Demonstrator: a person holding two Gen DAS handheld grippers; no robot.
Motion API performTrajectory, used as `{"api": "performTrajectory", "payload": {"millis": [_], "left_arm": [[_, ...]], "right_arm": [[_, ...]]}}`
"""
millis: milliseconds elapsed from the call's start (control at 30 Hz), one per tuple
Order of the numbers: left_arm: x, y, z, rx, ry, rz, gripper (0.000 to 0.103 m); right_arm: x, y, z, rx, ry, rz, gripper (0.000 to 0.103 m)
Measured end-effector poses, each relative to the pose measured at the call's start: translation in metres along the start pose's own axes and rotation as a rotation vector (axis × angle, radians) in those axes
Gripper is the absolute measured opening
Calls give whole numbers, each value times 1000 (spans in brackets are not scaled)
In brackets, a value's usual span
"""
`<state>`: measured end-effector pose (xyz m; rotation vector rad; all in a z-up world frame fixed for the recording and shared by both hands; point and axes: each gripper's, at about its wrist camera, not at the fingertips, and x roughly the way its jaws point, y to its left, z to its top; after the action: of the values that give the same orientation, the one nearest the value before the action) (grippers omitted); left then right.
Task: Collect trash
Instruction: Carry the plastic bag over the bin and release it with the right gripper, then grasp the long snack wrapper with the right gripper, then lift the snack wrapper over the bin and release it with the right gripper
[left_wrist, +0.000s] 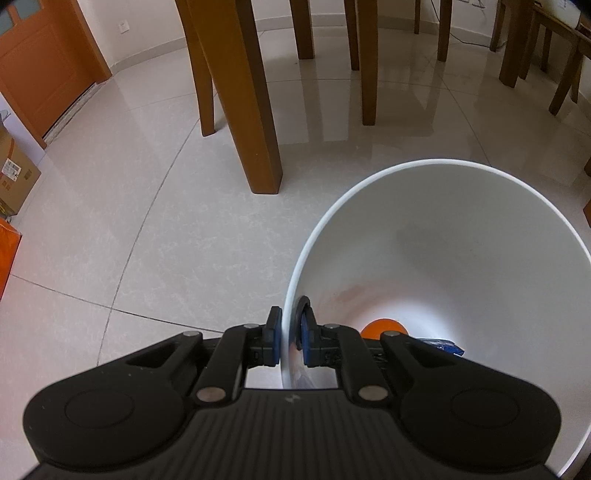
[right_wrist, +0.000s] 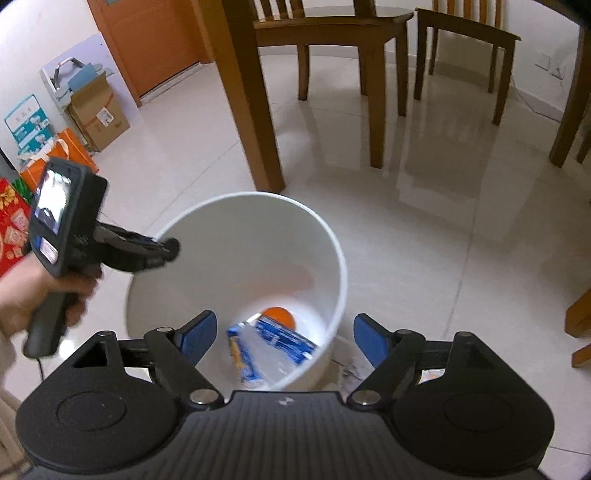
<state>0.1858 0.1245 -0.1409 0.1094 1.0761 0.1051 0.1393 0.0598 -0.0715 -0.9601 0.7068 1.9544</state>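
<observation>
Shiny floor tiles (right_wrist: 461, 229) fill the frame. Your left gripper (left_wrist: 289, 334) pinches the white bin (right_wrist: 236, 206) rim at lower middle. Your right gripper (right_wrist: 282, 338) is wide apart above wrappers (right_wrist: 266, 347) inside

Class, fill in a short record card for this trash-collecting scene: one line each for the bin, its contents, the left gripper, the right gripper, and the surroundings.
bin: white round bin, tilted, on a tiled floor
contents: orange round item, blue-and-white wrappers, clear plastic packaging
left gripper: left gripper shut on the bin's rim, one finger inside the wall and one outside
right gripper: right gripper open, empty, above the bin's mouth
surroundings: wooden chairs behind the bin; cardboard box by the wall
</observation>
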Motion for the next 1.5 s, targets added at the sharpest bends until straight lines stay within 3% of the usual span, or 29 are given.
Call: {"api": "performTrajectory", "payload": {"millis": [200, 367, 667, 800, 967, 1033, 1100, 1167, 1500], "left_arm": [[0, 0, 0, -7, 1, 0, 9], [1, 0, 0, -10, 1, 1, 9], [3, 0, -2, -10, -6, 3, 9], [4, 0, -2, -14, -7, 3, 9], [4, 0, -1, -16, -7, -2, 9], [4, 1, -1, -16, -7, -1, 9], [4, 1, -1, -16, -7, -2, 9], [5, 1, -1, -21, -6, -5, 9], [4, 3, 1, -35, -3, -11, 9]], "right_arm": [[2, -23, -35, -42, -3, -89, 90], [29, -39, -72, -119, 50, -130, 90], [125, -43, -148, -313, 258, -179, 81], [162, -47, -172, -369, 356, -209, 73], [188, -51, -182, -406, 386, -236, 72], [198, -53, -183, -413, 401, -244, 66], [206, -54, -183, -423, 426, -251, 51], [208, -55, -183, -416, 451, -246, 42], [160, -59, -158, -239, 449, -171, 38]]}}
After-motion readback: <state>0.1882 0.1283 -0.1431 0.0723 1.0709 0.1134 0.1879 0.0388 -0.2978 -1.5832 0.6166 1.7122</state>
